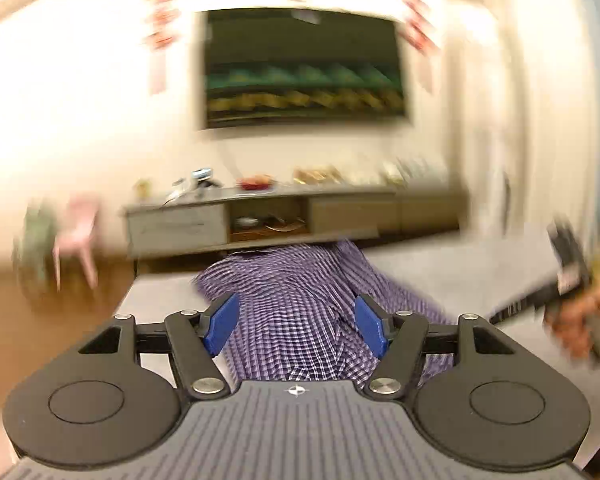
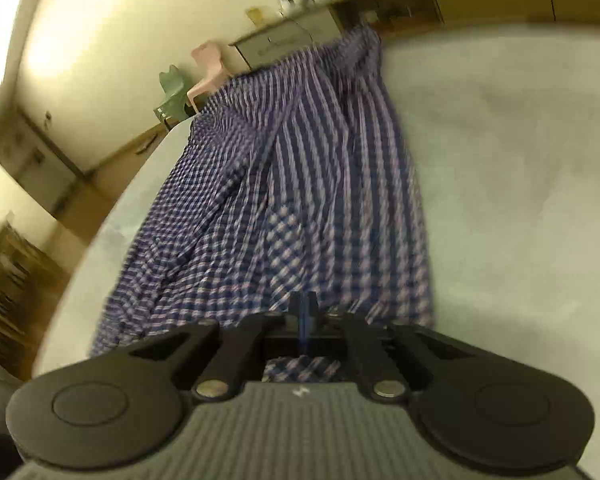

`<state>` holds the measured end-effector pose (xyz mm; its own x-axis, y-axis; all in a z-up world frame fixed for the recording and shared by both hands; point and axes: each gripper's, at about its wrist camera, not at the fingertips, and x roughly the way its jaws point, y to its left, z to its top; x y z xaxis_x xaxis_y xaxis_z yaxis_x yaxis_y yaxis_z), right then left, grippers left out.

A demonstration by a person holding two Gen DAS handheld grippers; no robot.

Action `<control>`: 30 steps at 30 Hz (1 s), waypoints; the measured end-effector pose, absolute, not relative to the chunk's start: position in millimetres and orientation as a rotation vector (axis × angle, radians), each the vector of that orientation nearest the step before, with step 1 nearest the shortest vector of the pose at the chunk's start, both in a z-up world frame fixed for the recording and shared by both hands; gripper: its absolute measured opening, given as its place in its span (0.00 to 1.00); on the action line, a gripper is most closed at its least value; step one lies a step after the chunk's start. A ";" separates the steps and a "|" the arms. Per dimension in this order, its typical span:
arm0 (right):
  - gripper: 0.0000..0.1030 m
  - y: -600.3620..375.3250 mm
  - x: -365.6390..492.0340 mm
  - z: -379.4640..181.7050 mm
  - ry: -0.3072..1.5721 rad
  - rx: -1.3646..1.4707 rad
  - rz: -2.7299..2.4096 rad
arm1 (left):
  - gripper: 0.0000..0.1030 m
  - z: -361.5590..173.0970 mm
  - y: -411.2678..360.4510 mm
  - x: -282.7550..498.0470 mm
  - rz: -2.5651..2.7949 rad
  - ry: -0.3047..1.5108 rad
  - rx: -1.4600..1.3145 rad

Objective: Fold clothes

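A purple and white checked garment (image 1: 300, 300) lies stretched along a grey table (image 1: 460, 272). My left gripper (image 1: 296, 324) is open above its near end, blue pads (image 1: 220, 324) apart on either side of the cloth without pinching it. At the right of the left wrist view, a hand holds my right gripper (image 1: 568, 276), blurred. In the right wrist view the checked garment (image 2: 300, 184) runs away from me over the grey table (image 2: 500, 160). My right gripper (image 2: 305, 312) is shut on the garment's near edge, blue pads pressed together with cloth between them.
A low TV cabinet (image 1: 292, 216) stands behind the table under a wall-mounted screen (image 1: 304, 68). A pink chair (image 1: 78, 232) and a green chair (image 2: 172, 92) stand on the wooden floor at the left. The table's left edge (image 2: 112, 216) is close to the garment.
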<state>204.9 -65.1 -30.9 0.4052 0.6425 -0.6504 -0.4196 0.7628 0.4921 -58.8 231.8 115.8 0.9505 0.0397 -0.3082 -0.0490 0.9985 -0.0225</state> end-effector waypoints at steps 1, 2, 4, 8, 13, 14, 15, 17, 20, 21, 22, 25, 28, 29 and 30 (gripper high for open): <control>0.00 -68.8 203.1 -24.0 0.901 0.244 0.676 | 0.71 113.7 243.7 -74.8 0.051 0.316 -0.113; 0.01 -77.7 202.3 -19.6 0.879 0.250 0.662 | 0.76 103.9 248.5 -81.1 0.040 0.355 -0.159; 0.10 -88.3 199.1 -21.8 0.870 0.252 0.660 | 0.79 78.8 240.1 -71.2 0.036 0.516 -0.155; 0.64 -77.3 195.1 -48.1 0.939 0.262 0.715 | 0.80 31.7 185.4 -40.5 0.043 0.715 0.111; 0.13 -41.7 172.8 -50.2 0.804 -0.066 0.679 | 0.80 -13.4 160.1 -21.5 0.053 0.823 0.230; 0.09 -45.4 172.1 -45.3 0.788 -0.054 0.672 | 0.80 -17.9 158.0 -22.4 0.045 0.835 0.235; 0.08 -49.8 171.7 -40.2 0.773 -0.035 0.665 | 0.80 -20.5 156.6 -24.0 0.043 0.836 0.238; 0.07 -63.9 174.7 -30.0 0.764 0.023 0.643 | 0.80 -22.1 156.2 -21.8 0.040 0.840 0.232; 0.07 -83.2 178.8 -22.1 0.773 0.087 0.607 | 0.80 -21.4 160.3 -20.5 0.038 0.849 0.196; 0.07 -87.6 179.7 -25.3 0.793 0.088 0.592 | 0.80 -16.8 161.3 -19.6 0.033 0.830 0.188; 0.08 -88.7 181.2 -31.6 0.825 0.085 0.569 | 0.80 -12.3 162.4 -18.8 0.027 0.811 0.179; 0.11 -84.0 179.0 -46.4 0.889 0.076 0.536 | 0.77 1.4 165.4 -16.2 0.011 0.754 0.154; 0.22 -85.9 173.8 -30.8 0.883 0.069 0.537 | 0.78 15.0 168.5 -13.7 -0.006 0.697 0.128; 0.25 -87.6 170.5 -17.4 0.842 0.067 0.538 | 0.78 19.8 169.8 -12.5 -0.010 0.678 0.119; 0.31 -88.8 167.3 -3.4 0.800 0.063 0.539 | 0.78 27.9 175.4 -6.3 -0.007 0.655 0.104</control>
